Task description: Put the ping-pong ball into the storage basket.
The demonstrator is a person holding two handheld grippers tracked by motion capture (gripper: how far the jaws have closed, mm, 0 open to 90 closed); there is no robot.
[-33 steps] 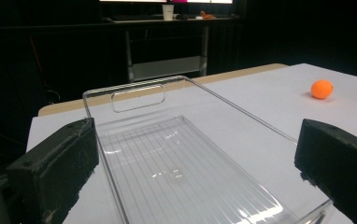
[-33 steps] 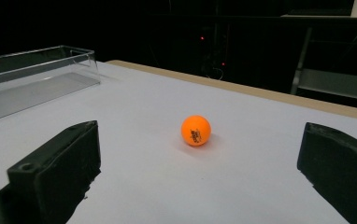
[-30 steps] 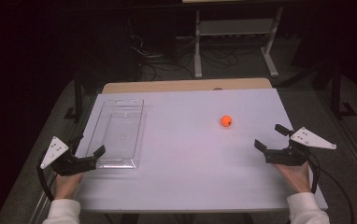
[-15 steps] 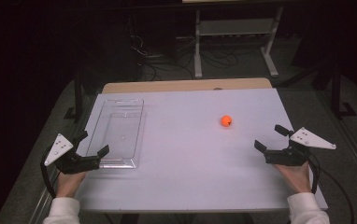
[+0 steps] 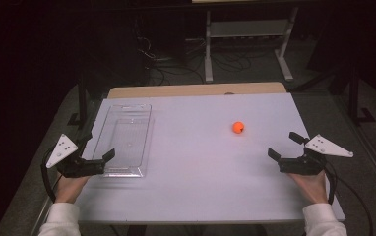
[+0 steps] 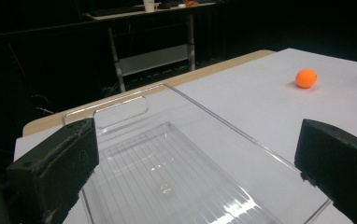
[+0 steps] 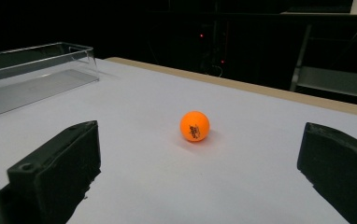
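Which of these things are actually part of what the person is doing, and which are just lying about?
Part of the job:
- small orange ball, alone on the white table
- clear plastic rectangular tray, empty
- left tool, open at the tray's near end
- right tool, open, facing the ball

Just lying about:
- grey metal shelf stand behind the table
- dark cables on the floor

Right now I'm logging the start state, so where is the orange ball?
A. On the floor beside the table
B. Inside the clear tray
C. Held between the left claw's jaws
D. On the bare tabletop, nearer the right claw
D: the orange ball sits on the white table, apart from the clear tray, ahead of the open right claw.
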